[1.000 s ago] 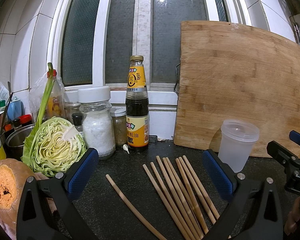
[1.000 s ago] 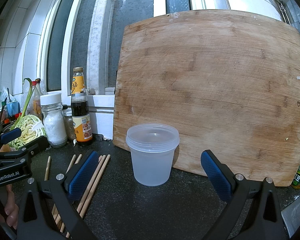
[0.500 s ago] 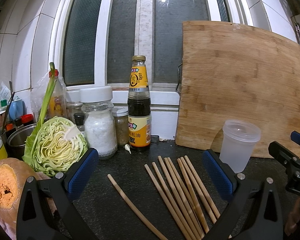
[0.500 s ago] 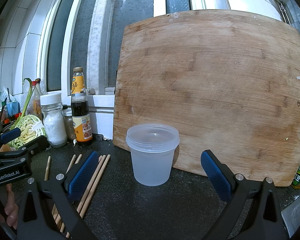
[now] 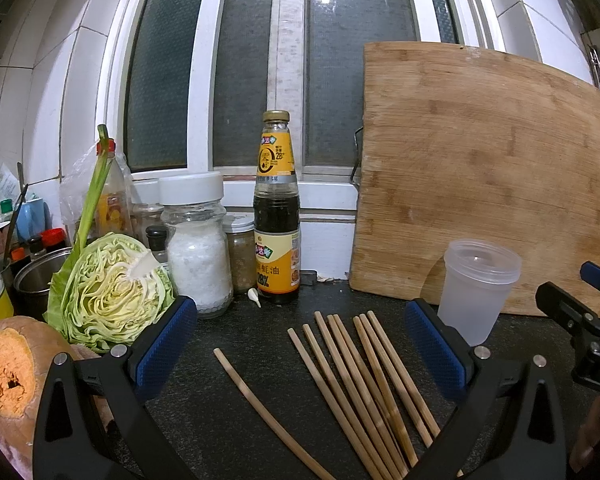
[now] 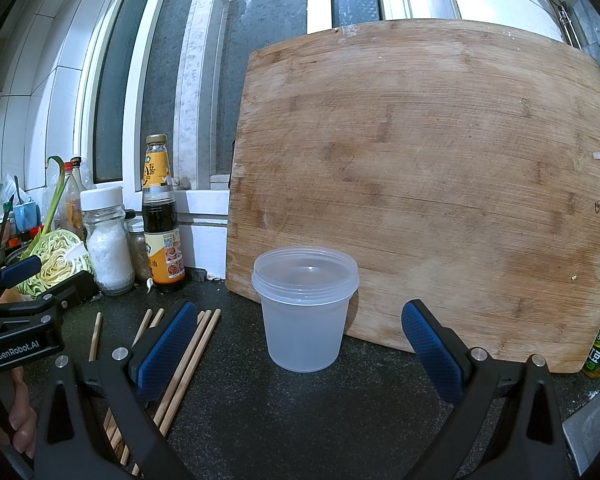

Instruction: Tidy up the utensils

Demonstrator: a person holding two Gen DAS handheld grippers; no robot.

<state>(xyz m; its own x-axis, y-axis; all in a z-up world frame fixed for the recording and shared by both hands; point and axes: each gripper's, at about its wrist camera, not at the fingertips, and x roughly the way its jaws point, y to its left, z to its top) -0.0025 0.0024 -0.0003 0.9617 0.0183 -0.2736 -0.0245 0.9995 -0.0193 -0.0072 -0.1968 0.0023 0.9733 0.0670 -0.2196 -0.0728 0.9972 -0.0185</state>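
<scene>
Left wrist view: left gripper (image 5: 300,334) is spread wide w/ nothing in it, hanging above the chopsticks (image 5: 364,376) that lie loose on the dark worktop (image 5: 228,432) in the lower middle of the frame. One stray stick (image 5: 268,412) sits apart, left of the main bunch. Clear plastic cup (image 5: 476,288) stands upright at lower right, just in front of the leaning cutting board (image 5: 480,176).

Right wrist view has the right gripper (image 6: 298,338) also fully open and empty, lined up w/ the cup (image 6: 305,312) dead center, chopsticks (image 6: 188,356) off at lower left.

Guessing the cup is where the sticks go, nothing's in it yet imo.

What could go wrong:
- sticks are thin, round and lie flat on the worktop, so the pads could roll them or pinch only a couple, esp. since they fan out.
- cup looks light and empty, so a long stick dropped in at an angle could tip it unless the right gripper steadies it.
- sauce bottle (image 5: 277,216) and salt jar (image 5: 196,244) stand near the stick tips at mid frame, a sloppy sweep could knock them.
</scene>
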